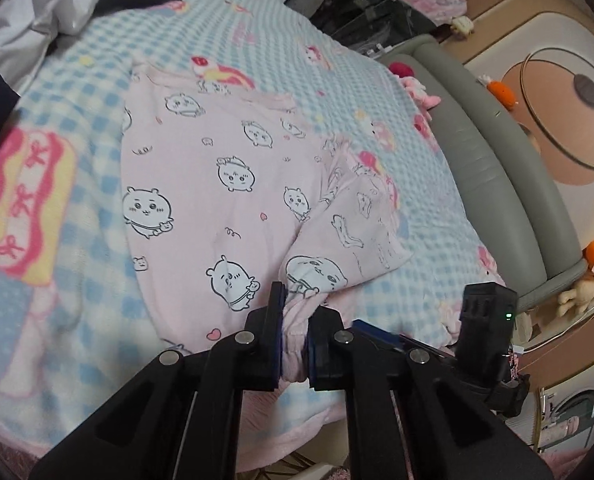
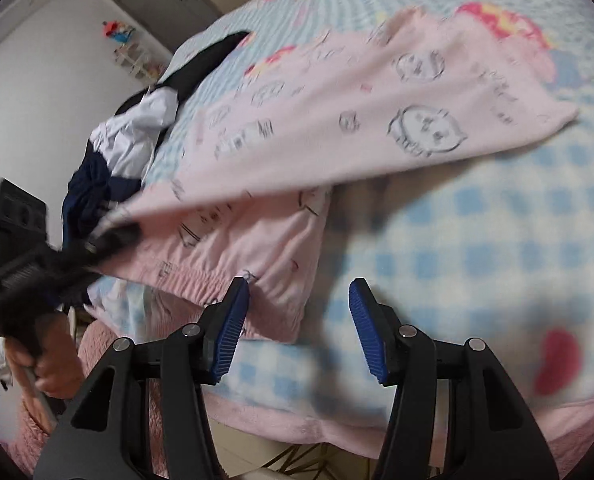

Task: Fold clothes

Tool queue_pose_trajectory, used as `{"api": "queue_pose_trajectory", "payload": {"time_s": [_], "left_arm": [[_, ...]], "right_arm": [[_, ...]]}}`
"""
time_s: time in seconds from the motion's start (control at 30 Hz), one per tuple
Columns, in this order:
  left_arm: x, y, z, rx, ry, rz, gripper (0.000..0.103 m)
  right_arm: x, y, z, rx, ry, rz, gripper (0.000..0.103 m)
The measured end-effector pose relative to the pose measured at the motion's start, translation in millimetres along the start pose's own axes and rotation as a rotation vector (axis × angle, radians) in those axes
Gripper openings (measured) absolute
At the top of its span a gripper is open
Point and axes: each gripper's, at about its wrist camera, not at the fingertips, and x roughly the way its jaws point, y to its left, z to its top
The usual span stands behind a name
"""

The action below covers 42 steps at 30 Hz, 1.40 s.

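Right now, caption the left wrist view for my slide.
Left gripper clamps the pink cartoon-print pyjama garment spread on the blue-checked fleece blanket.

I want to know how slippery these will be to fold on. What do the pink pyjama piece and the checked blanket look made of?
The pink pyjama piece looks like soft, matte knit, likely cotton or fleece: it bunches into soft gathers where the left gripper pinches it, and has a ruched elastic band. The checked blanket looks like plush fleece, with a fuzzy, waffled, non-shiny pile. Neither seems slippery.
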Motion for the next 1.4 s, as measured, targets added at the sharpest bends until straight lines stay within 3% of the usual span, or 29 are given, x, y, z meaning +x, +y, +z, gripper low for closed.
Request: {"api": "queue_pose_trajectory", "payload": {"time_s": [0.27, 0.47, 0.63, 0.77, 0.87, 0.97, 1.13, 1.27, 1.4], "left_arm": [[-12, 16, -24, -0.071, -0.005, 0.002, 0.009], [2, 26, -43, -0.108, 0.046, -0.014, 0.009], [25, 35, -53, -0.106, 0.098, 0.067, 0.009], [19, 34, -55, -0.101, 0.068, 0.101, 0.016], [9, 23, -52, -0.043, 0.02, 0.157, 0.038], [17, 26, -48, -0.058, 0.036, 0.148, 0.039], [38, 33, -53, -0.082, 0.064, 0.13, 0.041], [35, 34, -51, -0.098, 0.061, 0.087, 0.042], [31, 40, -52, -0.125, 0.057, 0.043, 0.044]], "right_arm": [[6, 3, -1, -0.004, -0.008, -0.019, 0.054], [7, -2, 0, 0.018, -0.003, 0.038, 0.054], [25, -1, -1, -0.026, 0.03, -0.036, 0.054], [26, 2, -4, -0.069, 0.031, -0.065, 0.053], [25, 6, -2, -0.089, 0.039, -0.027, 0.054], [28, 10, 0, -0.109, 0.058, 0.031, 0.054], [48, 13, 4, -0.11, 0.117, -0.002, 0.054], [39, 11, 1, -0.1, 0.071, 0.013, 0.024], [33, 6, -1, -0.069, 0.036, 0.033, 0.024]]}}
